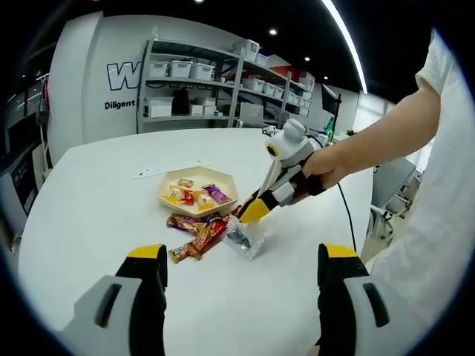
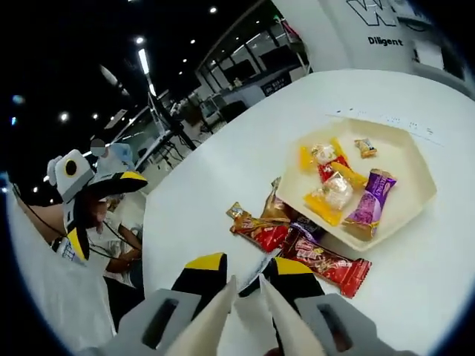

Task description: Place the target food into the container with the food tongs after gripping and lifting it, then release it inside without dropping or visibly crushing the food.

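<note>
A beige hexagonal tray [image 1: 217, 178] [image 2: 415, 152] holds several wrapped sweets. Loose snack packets [image 1: 194, 233] [image 2: 326, 263] lie on the white table just in front of it. A clear packet [image 1: 246, 238] lies beside them, right under the tip of my right gripper [image 1: 252, 211], which a hand [image 1: 320, 167] holds. In the right gripper view, my right gripper [image 2: 249, 265] has its jaws close together on white food tongs [image 2: 286, 326], whose arms point at the packets. My left gripper [image 1: 243, 256] [image 2: 104, 211] is wide open and holds nothing, back from the pile.
A paper slip [image 1: 167, 170] lies behind the tray. Shelves with bins [image 1: 200, 81] stand against the far wall. A chair [image 1: 390, 185] is past the table's right edge. A tripod [image 2: 167, 122] stands beyond the table.
</note>
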`<state>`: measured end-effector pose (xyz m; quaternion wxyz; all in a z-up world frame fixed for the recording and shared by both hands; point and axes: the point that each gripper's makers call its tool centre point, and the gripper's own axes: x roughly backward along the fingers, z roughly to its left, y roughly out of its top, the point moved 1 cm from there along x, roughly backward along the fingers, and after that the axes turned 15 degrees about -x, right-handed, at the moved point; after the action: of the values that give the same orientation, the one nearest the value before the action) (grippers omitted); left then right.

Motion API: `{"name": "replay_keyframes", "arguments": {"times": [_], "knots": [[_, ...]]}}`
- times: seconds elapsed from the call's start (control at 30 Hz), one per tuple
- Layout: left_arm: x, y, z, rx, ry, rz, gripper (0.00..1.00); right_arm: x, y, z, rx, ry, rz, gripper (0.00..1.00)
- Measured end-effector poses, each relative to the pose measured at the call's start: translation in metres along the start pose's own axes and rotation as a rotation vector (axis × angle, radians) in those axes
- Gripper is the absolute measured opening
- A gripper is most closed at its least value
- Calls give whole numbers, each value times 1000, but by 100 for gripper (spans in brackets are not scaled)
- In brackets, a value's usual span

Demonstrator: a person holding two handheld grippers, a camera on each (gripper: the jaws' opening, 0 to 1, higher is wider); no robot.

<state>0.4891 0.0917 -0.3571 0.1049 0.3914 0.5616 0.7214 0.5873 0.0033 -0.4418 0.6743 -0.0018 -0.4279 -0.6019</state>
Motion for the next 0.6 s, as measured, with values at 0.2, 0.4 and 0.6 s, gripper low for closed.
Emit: {"name": "replay_keyframes", "arguments": {"times": [0.2, 0.4, 0.6], "knots": [[2, 0, -2, -1, 3, -3, 80, -6, 1, 16, 60, 24, 15, 18], [3, -2, -2, 0, 4, -5, 80, -12, 1, 32, 107, 51, 33, 18], [4, -2, -4, 0, 4, -5, 80, -22, -4, 41, 120, 70, 49, 19]]}}
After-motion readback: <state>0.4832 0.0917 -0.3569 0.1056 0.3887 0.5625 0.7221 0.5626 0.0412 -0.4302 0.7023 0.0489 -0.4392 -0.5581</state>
